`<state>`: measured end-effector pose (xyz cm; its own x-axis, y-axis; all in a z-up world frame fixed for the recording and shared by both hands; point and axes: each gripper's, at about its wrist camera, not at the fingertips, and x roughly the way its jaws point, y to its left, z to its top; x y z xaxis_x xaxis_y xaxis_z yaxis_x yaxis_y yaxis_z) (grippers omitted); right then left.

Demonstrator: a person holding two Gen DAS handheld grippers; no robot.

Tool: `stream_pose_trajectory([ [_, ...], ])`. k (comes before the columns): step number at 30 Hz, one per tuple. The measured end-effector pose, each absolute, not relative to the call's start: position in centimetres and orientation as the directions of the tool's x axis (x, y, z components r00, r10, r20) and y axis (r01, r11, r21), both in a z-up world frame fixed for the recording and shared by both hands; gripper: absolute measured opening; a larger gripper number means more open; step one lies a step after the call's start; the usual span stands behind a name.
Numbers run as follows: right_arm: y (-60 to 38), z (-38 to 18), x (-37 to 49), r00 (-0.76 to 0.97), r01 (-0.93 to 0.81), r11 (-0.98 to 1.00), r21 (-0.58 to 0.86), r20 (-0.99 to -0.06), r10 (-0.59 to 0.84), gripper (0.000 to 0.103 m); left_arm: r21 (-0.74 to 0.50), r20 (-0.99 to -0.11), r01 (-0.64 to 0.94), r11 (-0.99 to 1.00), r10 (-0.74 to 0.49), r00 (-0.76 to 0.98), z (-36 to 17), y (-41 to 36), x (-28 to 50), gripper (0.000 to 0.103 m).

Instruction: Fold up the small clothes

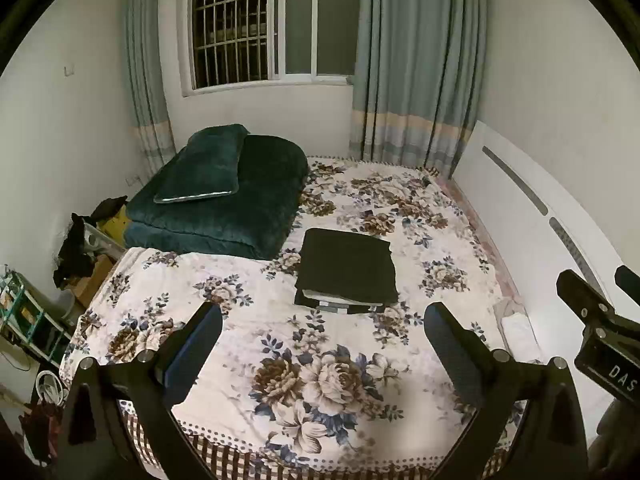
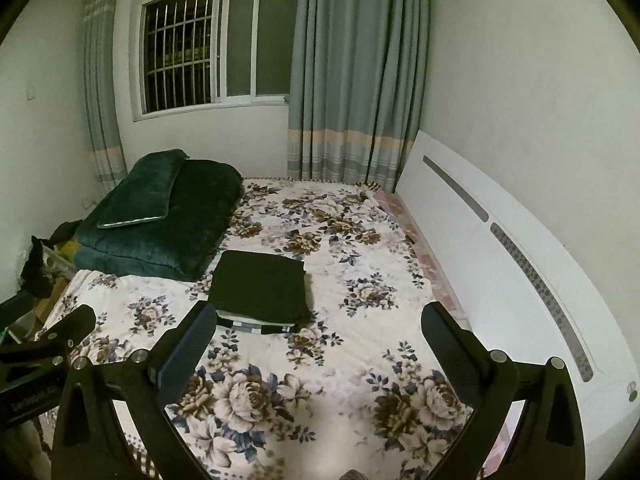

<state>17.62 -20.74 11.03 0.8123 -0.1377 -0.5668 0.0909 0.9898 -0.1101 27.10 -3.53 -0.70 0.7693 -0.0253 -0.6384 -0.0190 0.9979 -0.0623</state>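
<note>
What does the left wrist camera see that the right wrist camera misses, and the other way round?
Only the left wrist view shows the green rack and white cables on the floor beside the bed, and a white cloth by the headboard. Only the right wrist view shows the headboard's near end with its small round marks. Both show the flowered bedspread, the folded dark clothes stacked on it, the green quilt, the barred window and curtains. Each also catches the other gripper: the right gripper, the left gripper, jaws open.
</note>
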Motion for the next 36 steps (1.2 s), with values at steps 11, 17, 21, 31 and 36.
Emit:
stream_pose_trajectory([
  [11,-20.31,11.61,17.56,0.811,0.066,0.993,-0.102,-0.574,-0.113,0.103,-0.062,-0.62,-0.02,0.998,-0.023,0.784,-0.02,-3.28,26.38,0.103],
  [17,-20.19,11.61,17.44,0.809,0.065,0.992,-0.104,-0.577,-0.113,0.103,-0.062,-0.62,-0.02,0.998,-0.023,0.784,-0.03,-3.25,26.35,0.103],
  [21,-20.12,11.64,17.58,0.806,0.058,0.993,-0.105,-0.581,-0.108,0.103,-0.062,-0.621,-0.019,0.998,-0.024,0.784,-0.01,-3.23,26.35,0.103],
  [31,-20.21,11.53,17.97,0.803,0.044,0.994,-0.102,-0.588,-0.096,0.103,-0.063,-0.62,-0.019,0.998,-0.024,0.784,0.1,-3.12,26.52,0.103],
  [36,-20.19,11.57,18.09,0.804,0.041,0.994,-0.103,-0.587,-0.094,0.103,-0.063,-0.619,-0.019,0.998,-0.024,0.785,0.16,-3.1,26.54,0.103],
])
